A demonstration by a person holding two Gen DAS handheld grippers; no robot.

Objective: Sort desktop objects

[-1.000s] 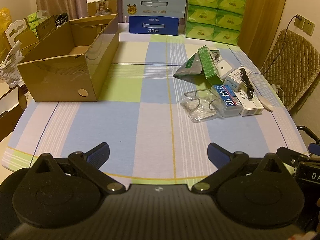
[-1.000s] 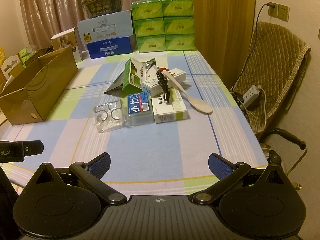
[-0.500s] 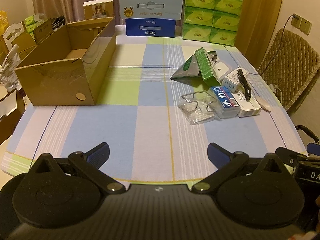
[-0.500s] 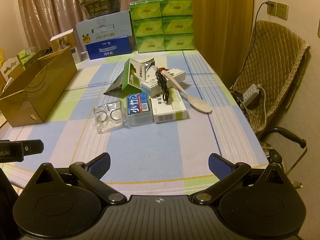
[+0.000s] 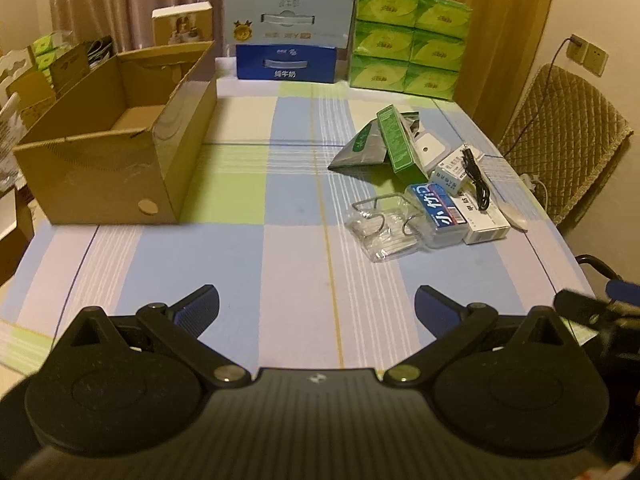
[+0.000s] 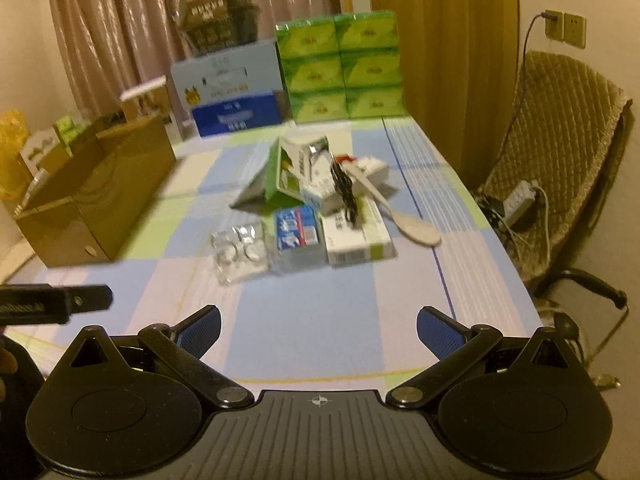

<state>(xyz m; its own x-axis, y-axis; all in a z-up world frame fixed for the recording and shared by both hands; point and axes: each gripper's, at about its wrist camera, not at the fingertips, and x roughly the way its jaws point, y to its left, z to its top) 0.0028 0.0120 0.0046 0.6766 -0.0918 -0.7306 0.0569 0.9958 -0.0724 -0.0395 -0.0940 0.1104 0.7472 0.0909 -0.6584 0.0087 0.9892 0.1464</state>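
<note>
We hold the left gripper and the right gripper spread wide and empty over the near table edge. The small objects lie together at right, well apart from the cardboard box, probably their destination.

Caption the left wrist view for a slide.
Open left claw hovers over checked tablecloth, cardboard box left, cluttered items right.

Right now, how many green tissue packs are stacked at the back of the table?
6 green tissue packs: two columns of three, beside the blue milk carton. More may be hidden behind.
</note>
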